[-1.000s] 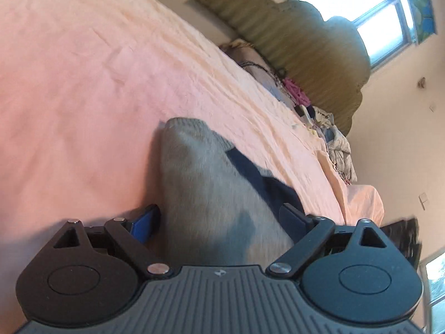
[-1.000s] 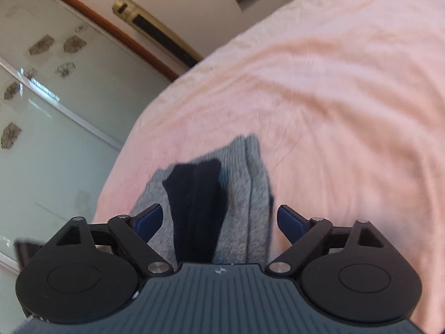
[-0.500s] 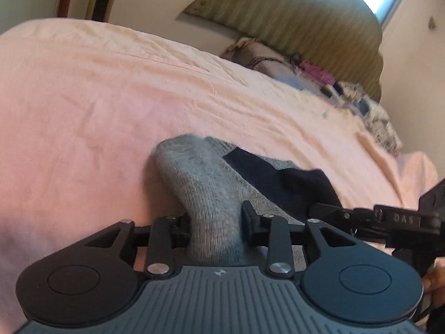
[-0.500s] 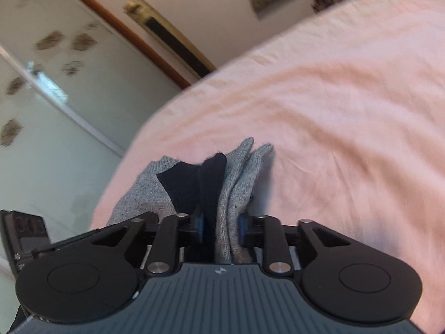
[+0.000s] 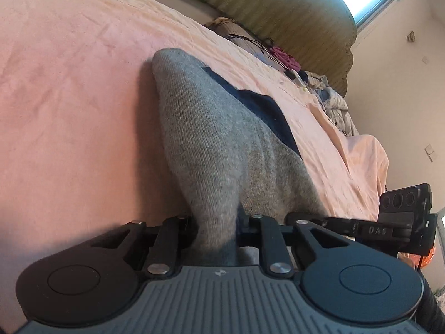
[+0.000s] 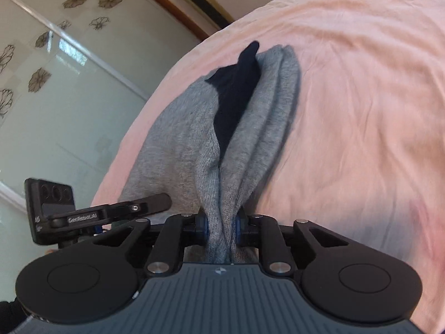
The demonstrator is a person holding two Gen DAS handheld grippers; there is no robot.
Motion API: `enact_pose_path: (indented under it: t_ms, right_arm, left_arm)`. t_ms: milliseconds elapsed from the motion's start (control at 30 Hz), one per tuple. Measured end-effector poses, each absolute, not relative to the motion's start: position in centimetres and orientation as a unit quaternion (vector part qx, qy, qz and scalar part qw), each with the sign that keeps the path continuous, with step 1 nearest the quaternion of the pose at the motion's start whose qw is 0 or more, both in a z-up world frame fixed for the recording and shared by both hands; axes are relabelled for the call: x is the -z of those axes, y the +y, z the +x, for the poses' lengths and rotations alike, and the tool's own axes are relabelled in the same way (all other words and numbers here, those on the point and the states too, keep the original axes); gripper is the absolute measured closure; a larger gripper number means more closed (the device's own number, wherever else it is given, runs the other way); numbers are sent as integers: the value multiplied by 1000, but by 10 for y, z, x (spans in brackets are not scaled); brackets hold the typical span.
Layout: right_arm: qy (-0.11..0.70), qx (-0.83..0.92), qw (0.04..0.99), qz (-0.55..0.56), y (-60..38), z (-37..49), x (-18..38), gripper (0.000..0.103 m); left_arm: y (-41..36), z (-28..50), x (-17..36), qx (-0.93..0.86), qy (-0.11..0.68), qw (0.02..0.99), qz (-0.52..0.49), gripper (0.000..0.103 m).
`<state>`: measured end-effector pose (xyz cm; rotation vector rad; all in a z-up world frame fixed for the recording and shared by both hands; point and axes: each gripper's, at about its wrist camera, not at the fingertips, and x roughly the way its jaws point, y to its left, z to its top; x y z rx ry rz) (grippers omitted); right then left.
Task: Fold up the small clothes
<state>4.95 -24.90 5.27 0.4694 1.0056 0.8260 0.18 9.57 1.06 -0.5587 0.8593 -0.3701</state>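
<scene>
On the pink bedsheet (image 5: 69, 105), both tongs, left (image 5: 217, 231) and right (image 6: 221, 228), have just closed, pinching the grey sock (image 5: 211, 139).

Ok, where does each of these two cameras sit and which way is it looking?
Left wrist: on the left gripper, looking down its fingers over the grey sock on the pink bedsheet toward the headboard; right gripper at right.
Right wrist: on the right gripper, facing a glass door; left gripper at left.
Shared: both pinch the same sock.
</scene>
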Motion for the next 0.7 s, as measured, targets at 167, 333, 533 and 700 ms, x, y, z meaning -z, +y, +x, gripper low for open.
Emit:
enact_pose_path:
  t_ms: [167, 333, 533, 700]
  right_arm:
    - [439, -411, 762, 240, -272, 20, -81, 81]
    - [457, -371, 765, 260, -296, -14, -63, 20]
    - [478, -355, 758, 266, -293, -22, -55, 70]
    - [465, -353, 802, 128, -268, -46, -73, 84]
  left_arm:
    - [112, -44, -14, 208, 404, 843, -288, 76]
    - [126, -75, 5, 212, 391, 827, -343, 39]
    - [97, -71, -3, 176, 417, 848, -274, 83]
    - [83, -94, -12, 157, 407, 880, -188, 87]
